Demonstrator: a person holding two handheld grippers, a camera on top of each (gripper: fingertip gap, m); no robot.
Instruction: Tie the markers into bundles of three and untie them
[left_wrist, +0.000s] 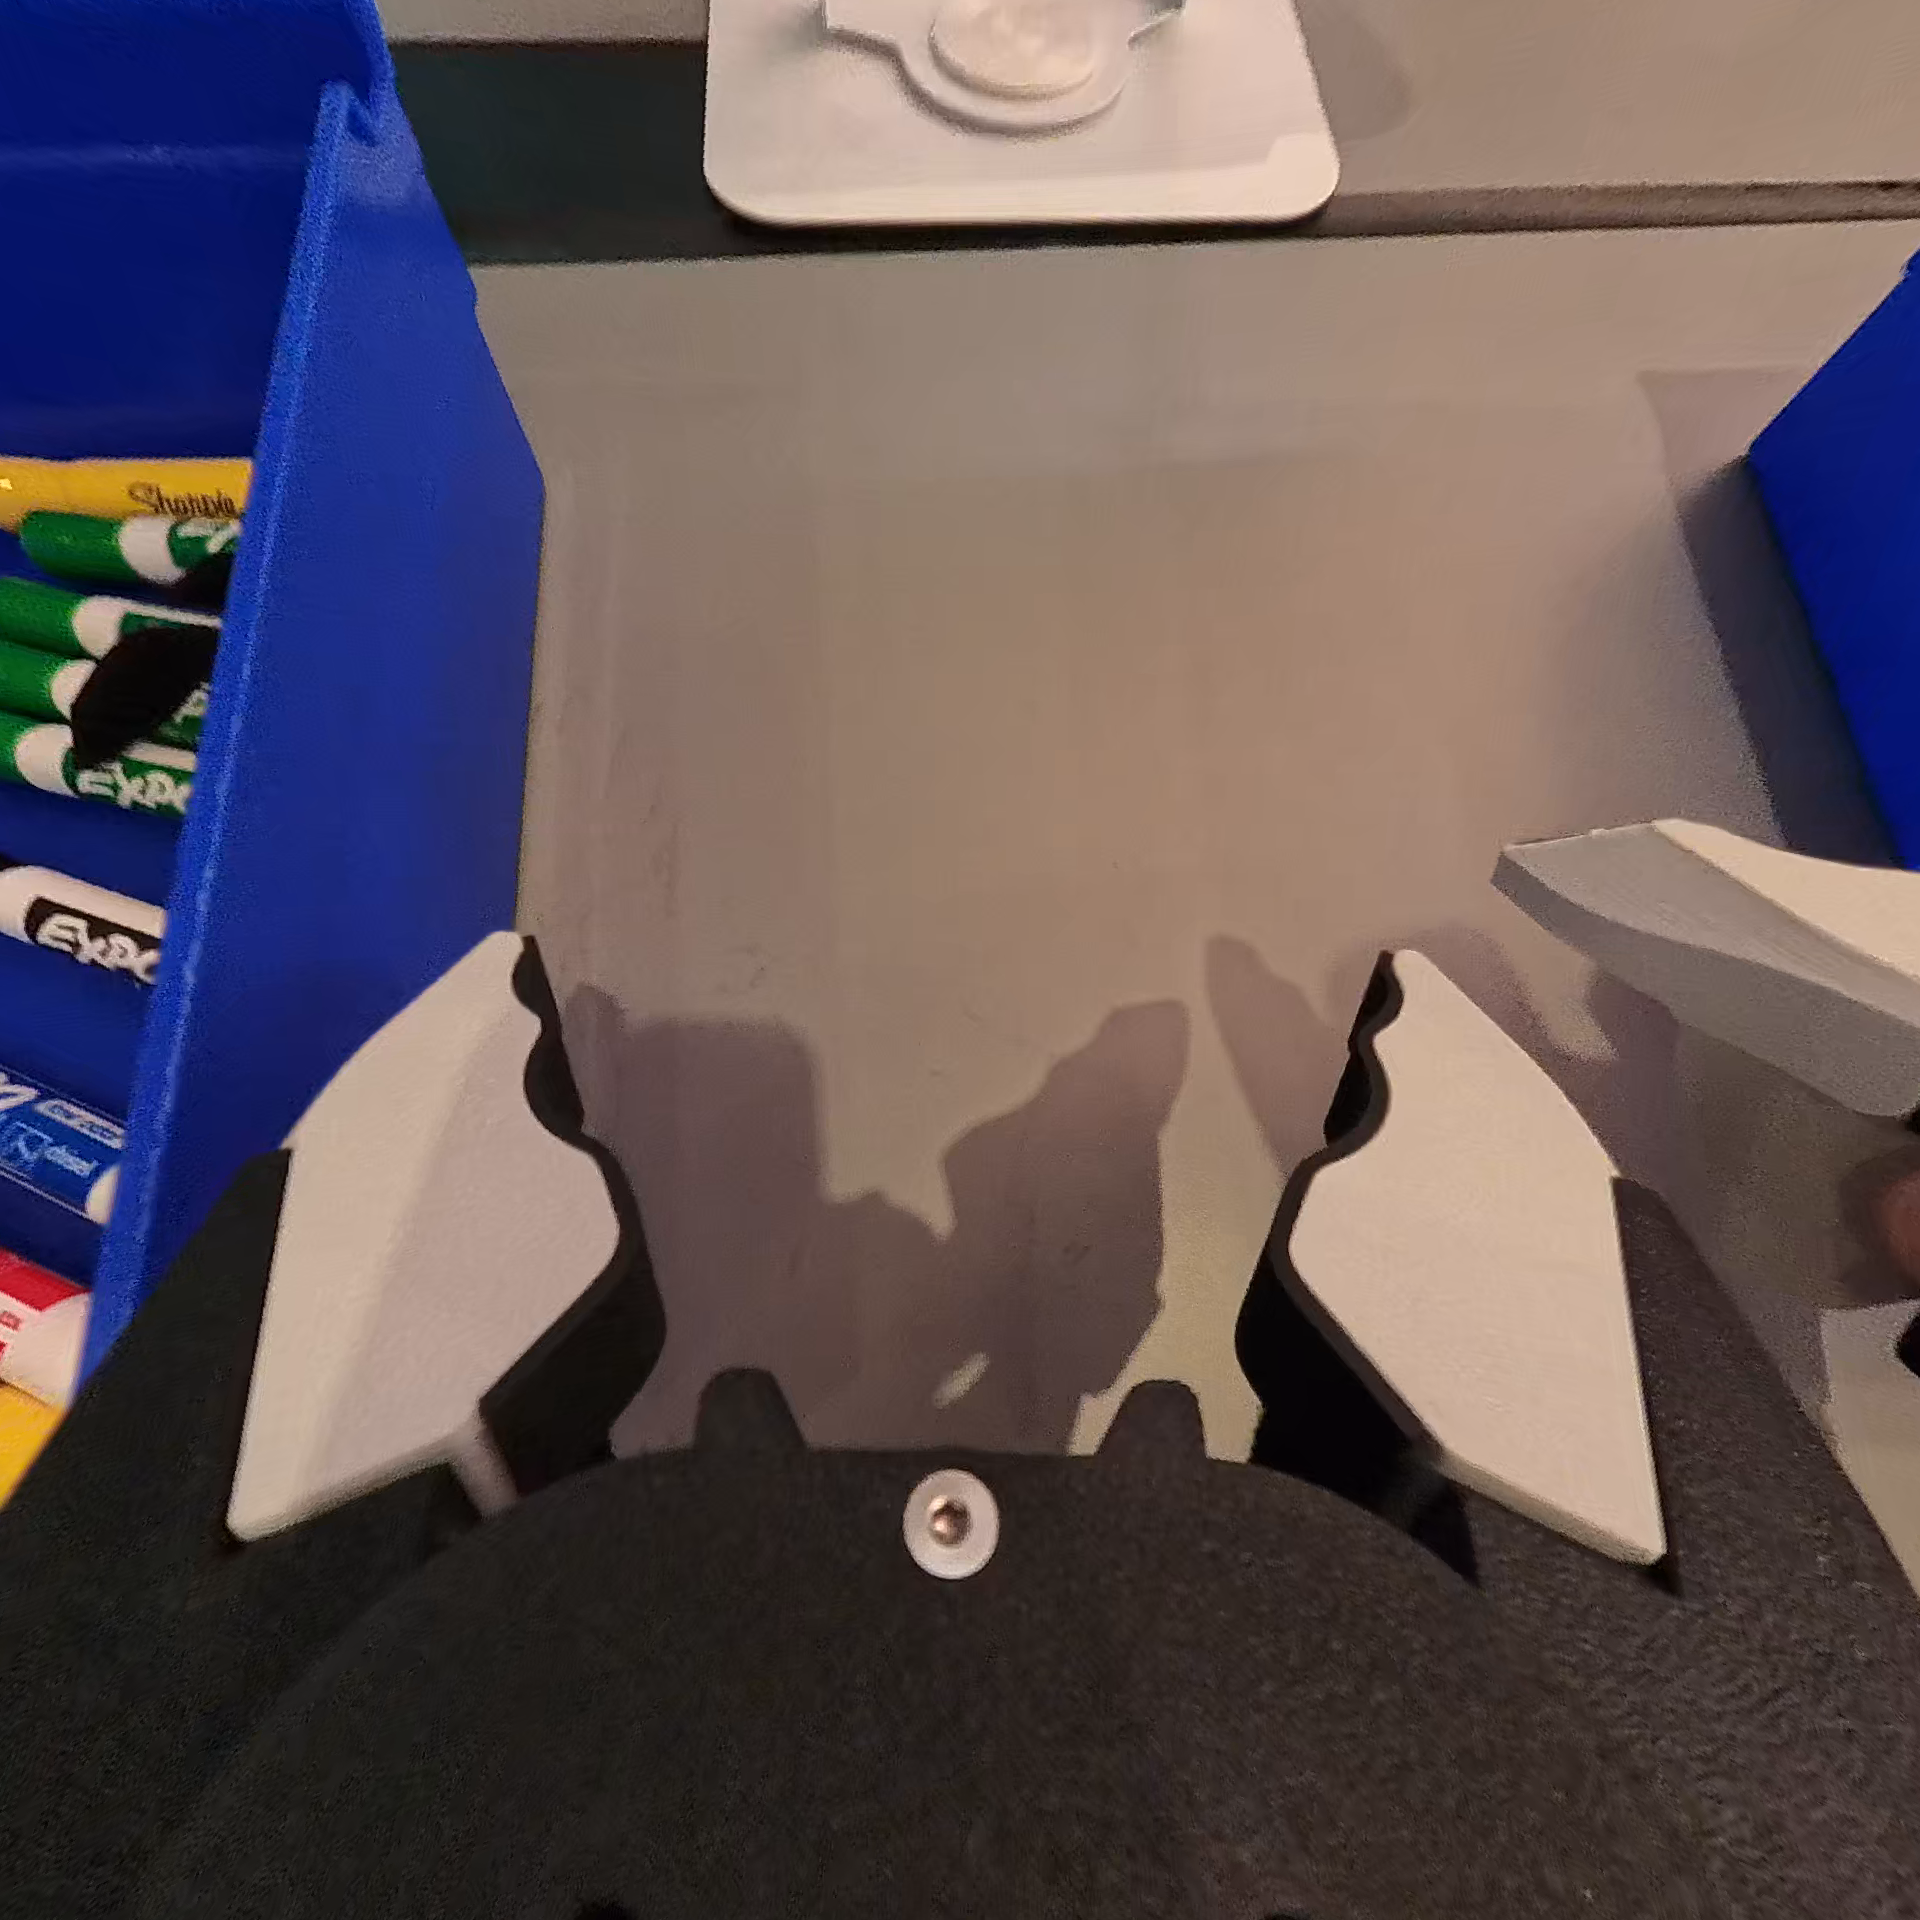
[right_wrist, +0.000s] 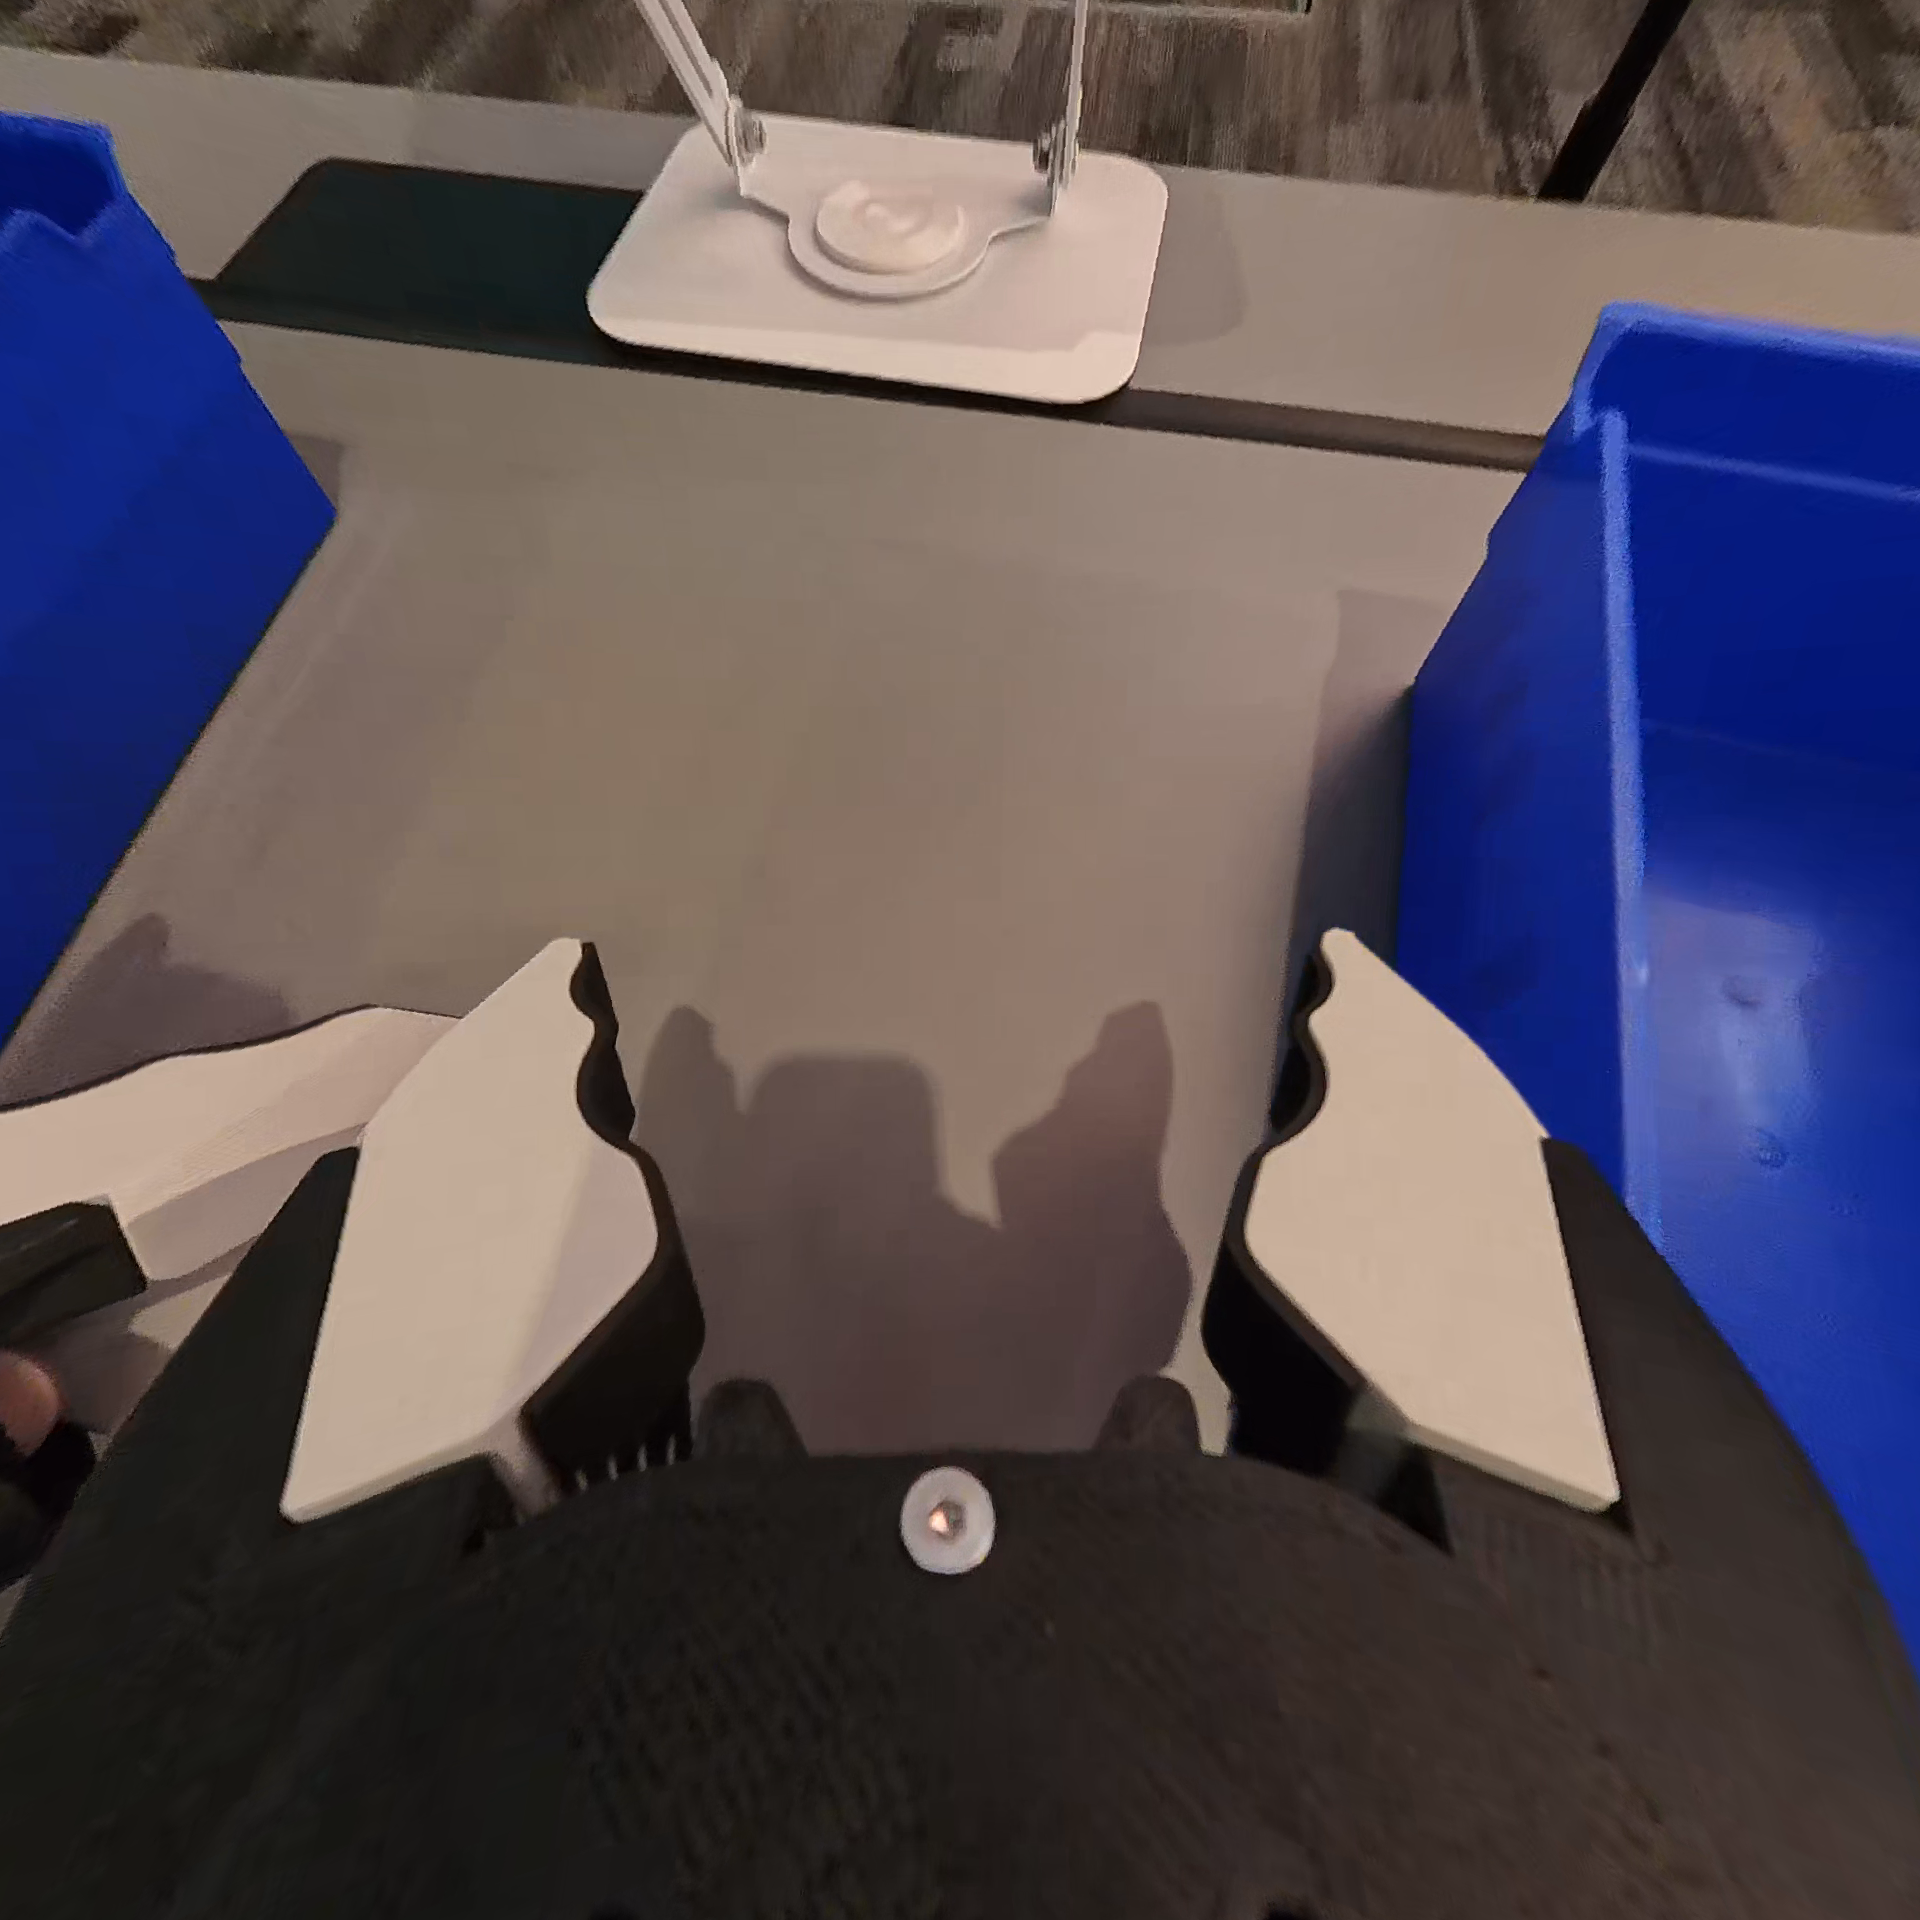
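Observation:
Several markers (left_wrist: 94, 665) lie in the blue bin (left_wrist: 343, 582) at the left of the left wrist view: green-capped ones, a yellow one, a black-and-white one, with something black across the green ones. My left gripper (left_wrist: 951, 966) is open and empty over the grey mat (left_wrist: 935, 623), right of that bin. My right gripper (right_wrist: 951, 961) is open and empty over the same mat (right_wrist: 831, 675), just left of a second blue bin (right_wrist: 1714, 831) whose visible inside holds nothing. Each gripper's white finger shows at the edge of the other's view (left_wrist: 1714, 956) (right_wrist: 187, 1122).
A white stand base (right_wrist: 883, 270) sits at the far edge of the table, also in the left wrist view (left_wrist: 1018, 114). A dark strip (right_wrist: 416, 249) runs along the back of the mat. The left bin shows in the right wrist view (right_wrist: 125, 520). Patterned carpet lies beyond the table. The white stand base (right_wrist: 883, 270) is about equally far from each gripper, around 35 cm.

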